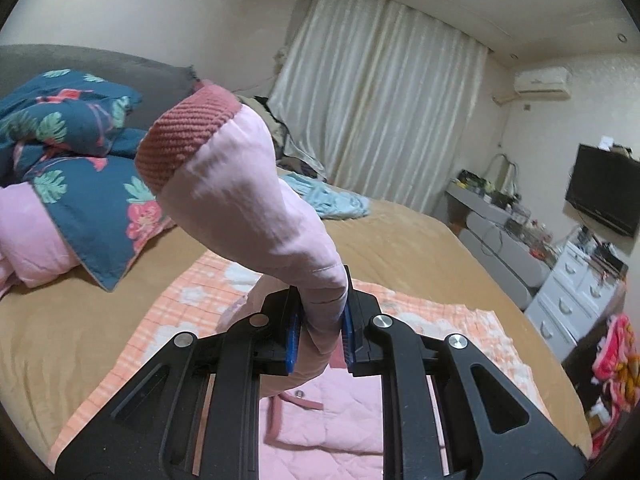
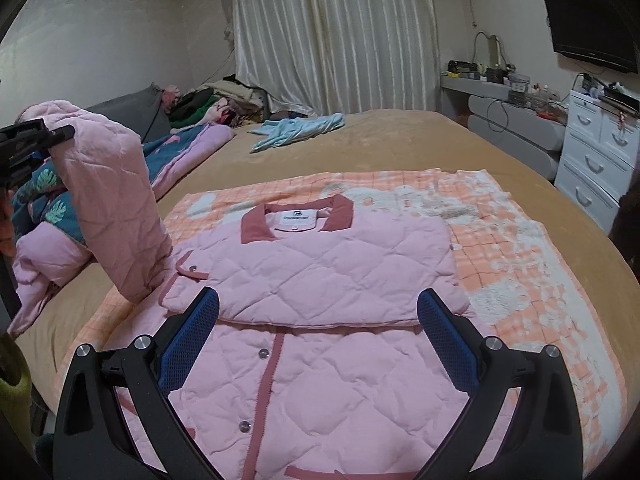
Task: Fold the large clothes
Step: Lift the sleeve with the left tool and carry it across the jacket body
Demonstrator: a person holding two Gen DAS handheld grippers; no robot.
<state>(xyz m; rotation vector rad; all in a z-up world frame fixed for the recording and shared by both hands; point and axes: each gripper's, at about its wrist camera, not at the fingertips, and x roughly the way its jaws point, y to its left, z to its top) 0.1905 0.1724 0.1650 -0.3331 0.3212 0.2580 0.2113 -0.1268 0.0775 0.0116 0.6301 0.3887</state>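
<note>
A pink quilted jacket [image 2: 320, 272] with dark pink collar and trim lies front up on an orange checked blanket [image 2: 520, 248] on the bed. Its right sleeve is folded across the chest. My left gripper [image 1: 322, 328] is shut on the jacket's other sleeve [image 1: 256, 200] and holds it up above the bed, its dark pink cuff [image 1: 184, 136] pointing up. In the right wrist view that lifted sleeve [image 2: 116, 208] stands at the left with the left gripper [image 2: 36, 136] on it. My right gripper [image 2: 318, 340] is open and empty above the jacket's lower front.
A floral blue duvet [image 1: 80, 160] and pink bedding lie at the bed's left. A light blue garment [image 2: 300, 128] lies further back. White drawers [image 2: 596, 152], a cluttered shelf and a wall TV [image 2: 588, 28] stand on the right. Curtains hang behind.
</note>
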